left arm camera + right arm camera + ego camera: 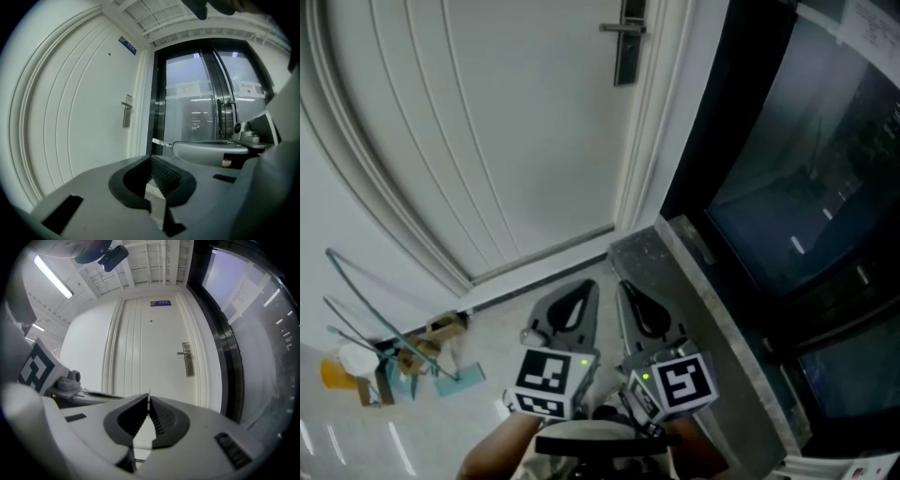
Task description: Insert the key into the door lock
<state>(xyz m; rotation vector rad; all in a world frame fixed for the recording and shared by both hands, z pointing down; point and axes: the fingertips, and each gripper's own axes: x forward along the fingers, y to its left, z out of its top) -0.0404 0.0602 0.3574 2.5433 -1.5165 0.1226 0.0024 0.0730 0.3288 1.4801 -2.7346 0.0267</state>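
Right hand-held gripper [628, 295] clamped on key [149, 398], blade pointing level toward door; door lock [628, 47] at 12 o'clock, well apart. Left hand-held gripper [581, 298] closed, empty

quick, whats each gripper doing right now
Left gripper: closed, nothing between its jaws.
Right gripper: closed on the key, which sticks out past the tips.

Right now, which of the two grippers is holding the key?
The right gripper: a thin key pokes out from between its closed jaws. The left gripper has its jaws together with nothing between them.
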